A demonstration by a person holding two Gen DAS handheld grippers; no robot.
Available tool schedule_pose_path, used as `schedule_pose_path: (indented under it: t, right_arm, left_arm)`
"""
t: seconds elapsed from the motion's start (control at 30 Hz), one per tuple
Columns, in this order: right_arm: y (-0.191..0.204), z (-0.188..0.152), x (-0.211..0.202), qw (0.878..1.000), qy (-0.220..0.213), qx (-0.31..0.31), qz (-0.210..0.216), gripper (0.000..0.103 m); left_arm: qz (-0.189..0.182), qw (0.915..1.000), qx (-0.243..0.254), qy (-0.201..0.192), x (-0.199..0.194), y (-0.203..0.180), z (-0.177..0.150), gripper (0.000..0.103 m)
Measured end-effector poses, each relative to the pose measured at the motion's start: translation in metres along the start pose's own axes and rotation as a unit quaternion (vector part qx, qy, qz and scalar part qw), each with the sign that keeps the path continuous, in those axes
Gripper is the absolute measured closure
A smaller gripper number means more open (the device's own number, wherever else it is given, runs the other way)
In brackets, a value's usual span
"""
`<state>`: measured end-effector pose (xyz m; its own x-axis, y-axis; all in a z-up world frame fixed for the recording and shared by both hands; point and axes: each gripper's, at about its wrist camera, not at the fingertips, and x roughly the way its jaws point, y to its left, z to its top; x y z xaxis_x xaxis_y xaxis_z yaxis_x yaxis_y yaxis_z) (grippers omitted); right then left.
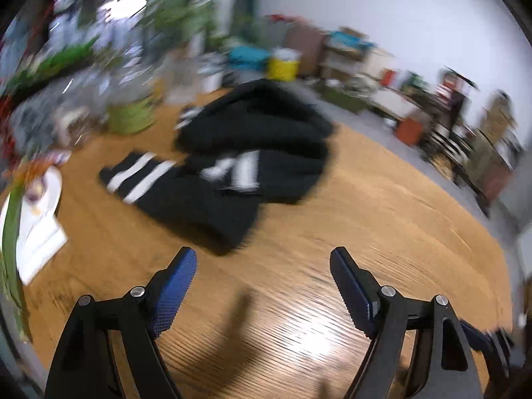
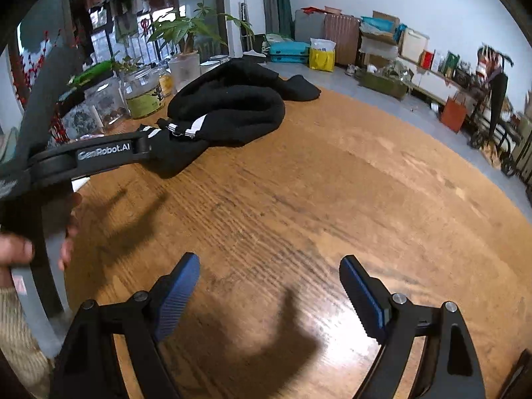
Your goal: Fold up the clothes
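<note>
A black garment with white stripes (image 1: 239, 166) lies crumpled on the round wooden table (image 1: 365, 219); the left wrist view is blurred by motion. It also shows in the right wrist view (image 2: 232, 113), bunched at the table's far left. My left gripper (image 1: 262, 259) is open and empty, hovering above the table just short of the garment's near edge. My right gripper (image 2: 269, 266) is open and empty above bare wood, well short of the garment. The left gripper's body shows in the right wrist view (image 2: 99, 156), held in a hand, its tip near the garment's striped cuff.
Glass jars (image 2: 146, 89) and potted plants (image 2: 189, 33) stand along the table's far left edge. White papers (image 1: 36, 232) lie at the left edge. Beyond the table are a yellow bag (image 2: 322, 56), suitcases, boxes and shelves along the wall.
</note>
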<state>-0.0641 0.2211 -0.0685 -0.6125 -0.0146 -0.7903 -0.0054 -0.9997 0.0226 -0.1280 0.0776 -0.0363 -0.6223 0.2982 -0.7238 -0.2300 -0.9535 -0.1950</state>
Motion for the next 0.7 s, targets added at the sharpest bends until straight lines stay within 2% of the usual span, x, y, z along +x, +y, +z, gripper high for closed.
schedule_pose_path:
  t: [0.07,0.13,0.2,0.27,0.37,0.4,0.43,0.47,0.6,0.7]
  right_arm:
    - [-0.01,-0.012,-0.016,1.0,-0.002,0.016,-0.02,0.014]
    - [-0.035,-0.032,-0.046,0.998,-0.004,0.036,-0.055,0.014]
    - [-0.068,-0.058,-0.085,0.993,-0.006,0.067,-0.097,0.014]
    - [-0.109,-0.09,-0.137,0.982,-0.008,0.116,-0.149,0.014]
    - [-0.151,-0.147,-0.21,0.954,-0.001,0.181,-0.238,0.012]
    - [-0.162,-0.168,-0.233,0.943,0.002,0.206,-0.262,0.012]
    - [-0.169,-0.188,-0.254,0.934,0.002,0.23,-0.273,0.012]
    - [-0.175,-0.207,-0.273,0.925,-0.001,0.253,-0.282,0.011]
    - [-0.185,-0.27,-0.325,0.886,0.006,0.318,-0.339,0.011]
    - [-0.187,-0.295,-0.347,0.869,-0.013,0.356,-0.343,0.011]
  left_arm:
    - [-0.05,0.9973,0.049,0.021,-0.029,-0.046,-0.015,0.02]
    - [-0.088,0.9876,0.124,0.039,-0.064,-0.104,-0.039,0.02]
    - [-0.13,0.9688,0.207,0.041,-0.104,-0.166,-0.07,0.02]
    - [-0.185,0.9477,0.256,0.044,-0.137,-0.216,-0.096,0.02]
    - [-0.285,0.9101,0.292,0.071,-0.176,-0.282,-0.132,0.02]
    - [-0.31,0.8963,0.305,0.083,-0.187,-0.303,-0.145,0.02]
    - [-0.321,0.8885,0.317,0.086,-0.196,-0.321,-0.158,0.02]
    - [-0.327,0.8824,0.327,0.086,-0.205,-0.337,-0.169,0.02]
    - [-0.307,0.8797,0.357,0.062,-0.239,-0.377,-0.198,0.02]
    - [-0.316,0.8682,0.38,0.044,-0.264,-0.389,-0.207,0.02]
